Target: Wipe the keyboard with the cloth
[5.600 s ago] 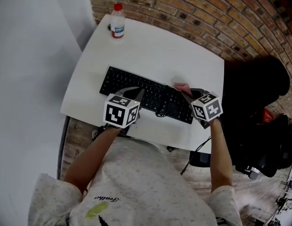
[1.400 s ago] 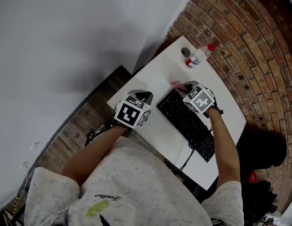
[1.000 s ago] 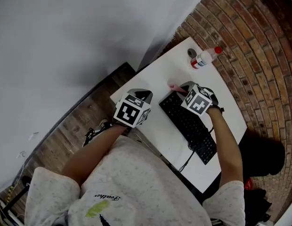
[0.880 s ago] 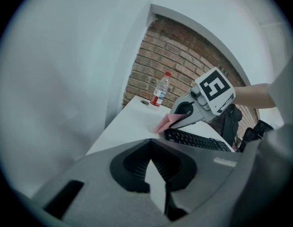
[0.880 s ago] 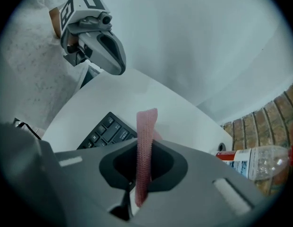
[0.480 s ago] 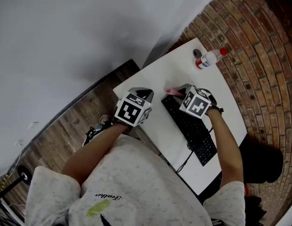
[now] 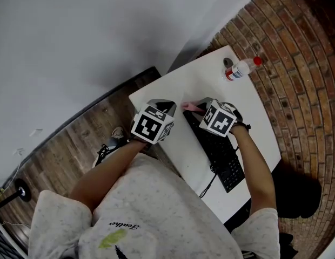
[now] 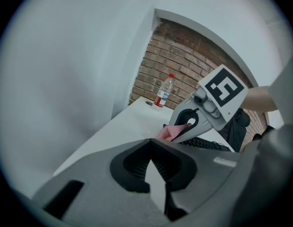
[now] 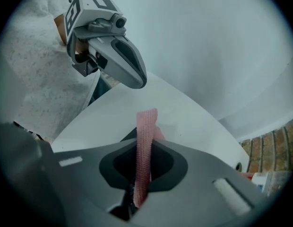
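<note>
- I am holding my right gripper (image 7: 199,108) low at the end of the black keyboard (image 7: 221,156), pinching the pink cloth (image 9: 145,136).
- The cloth is sticking out as a thin folded strip.
- My left gripper (image 7: 164,109) is hanging beside it, jaws pressed together.

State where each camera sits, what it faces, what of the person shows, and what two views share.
Head view: on the head, looking steeply down at table, keyboard, left gripper, right gripper; arms and shirt show.
Left gripper view: on the left gripper, facing bottle and brick wall; the right wrist shows.
Right gripper view: on the right gripper, shut on the cloth, facing the white wall; shirt shows.
Shared: each gripper view shows the other gripper; all show the cloth.
</note>
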A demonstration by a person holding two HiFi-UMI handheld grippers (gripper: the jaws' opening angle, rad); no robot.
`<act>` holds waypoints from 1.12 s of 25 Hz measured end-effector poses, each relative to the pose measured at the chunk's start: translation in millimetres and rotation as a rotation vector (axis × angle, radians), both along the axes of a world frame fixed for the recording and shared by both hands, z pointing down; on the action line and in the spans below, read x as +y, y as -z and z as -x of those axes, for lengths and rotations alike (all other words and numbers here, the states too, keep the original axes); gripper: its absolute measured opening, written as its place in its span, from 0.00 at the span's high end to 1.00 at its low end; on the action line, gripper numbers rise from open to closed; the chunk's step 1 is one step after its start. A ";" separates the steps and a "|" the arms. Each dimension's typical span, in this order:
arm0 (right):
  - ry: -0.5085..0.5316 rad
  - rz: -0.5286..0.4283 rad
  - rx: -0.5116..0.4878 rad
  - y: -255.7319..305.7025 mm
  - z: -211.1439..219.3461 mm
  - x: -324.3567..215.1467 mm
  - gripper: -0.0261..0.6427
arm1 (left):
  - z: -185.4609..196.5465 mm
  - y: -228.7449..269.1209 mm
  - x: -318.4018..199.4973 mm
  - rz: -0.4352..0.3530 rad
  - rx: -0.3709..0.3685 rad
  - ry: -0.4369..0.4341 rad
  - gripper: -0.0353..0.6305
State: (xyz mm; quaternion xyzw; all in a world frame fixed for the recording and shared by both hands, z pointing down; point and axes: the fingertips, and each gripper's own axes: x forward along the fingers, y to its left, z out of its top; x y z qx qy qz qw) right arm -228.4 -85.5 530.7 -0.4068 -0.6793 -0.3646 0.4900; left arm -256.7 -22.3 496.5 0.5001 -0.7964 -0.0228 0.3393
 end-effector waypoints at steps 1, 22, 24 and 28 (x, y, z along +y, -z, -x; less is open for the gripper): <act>0.007 0.003 0.000 -0.6 -1.3 1.8 0.93 | -1.4 -0.3 0.1 0.001 0.001 0.007 0.96; 0.116 0.096 -0.024 -3.5 -39.0 40.0 0.93 | -33.7 -1.9 16.8 0.021 0.007 0.147 0.96; 0.114 0.113 -0.037 -0.3 -43.4 43.1 0.93 | -36.5 1.4 18.6 0.023 -0.002 0.151 0.96; 0.077 0.180 -0.096 15.3 -52.0 47.8 0.93 | -43.0 8.6 17.3 0.025 -0.021 0.152 0.96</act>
